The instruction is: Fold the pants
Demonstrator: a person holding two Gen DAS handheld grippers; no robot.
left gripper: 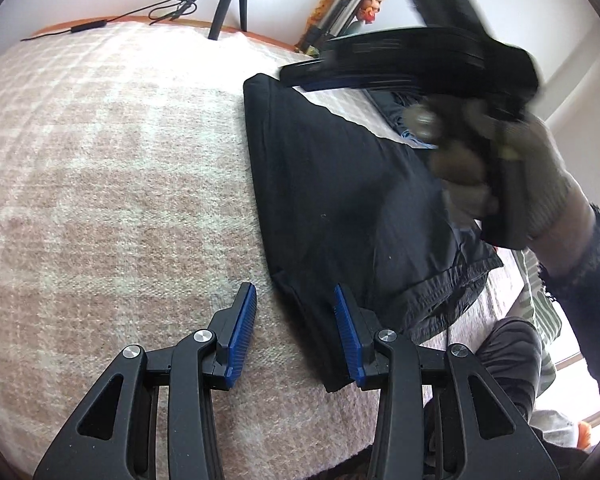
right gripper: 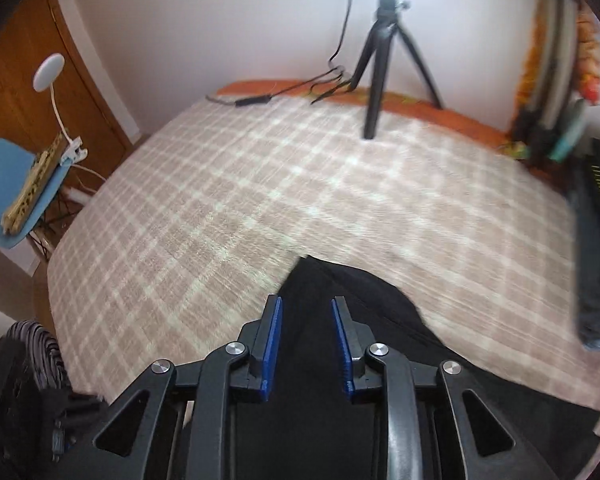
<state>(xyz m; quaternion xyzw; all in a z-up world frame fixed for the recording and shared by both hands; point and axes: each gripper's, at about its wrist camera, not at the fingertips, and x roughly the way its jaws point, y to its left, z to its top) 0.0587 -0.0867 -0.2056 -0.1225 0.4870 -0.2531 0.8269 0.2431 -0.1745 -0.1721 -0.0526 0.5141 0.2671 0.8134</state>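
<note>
Black pants (left gripper: 340, 200), folded lengthwise, lie on the checked blanket (left gripper: 100, 200), with the gathered waistband (left gripper: 440, 308) nearest me. My left gripper (left gripper: 296, 320) hovers open over the pants' near left edge; that edge runs under the gap, and the pads touch nothing. A gloved hand (left gripper: 540, 184) carries my right gripper, blurred, over the pants' far corner (left gripper: 260, 84). In the right wrist view the right gripper (right gripper: 306, 320) stands narrowly open above the black cloth (right gripper: 340, 400), with a clear gap between its pads.
A small tripod (right gripper: 384, 60) and a cable (right gripper: 252, 100) sit at the bed's far edge. A dark stack of garments (right gripper: 596, 240) lies on the right side. A blue chair (right gripper: 16, 192) stands off the left edge. The person's leg (left gripper: 512, 360) is by the near edge.
</note>
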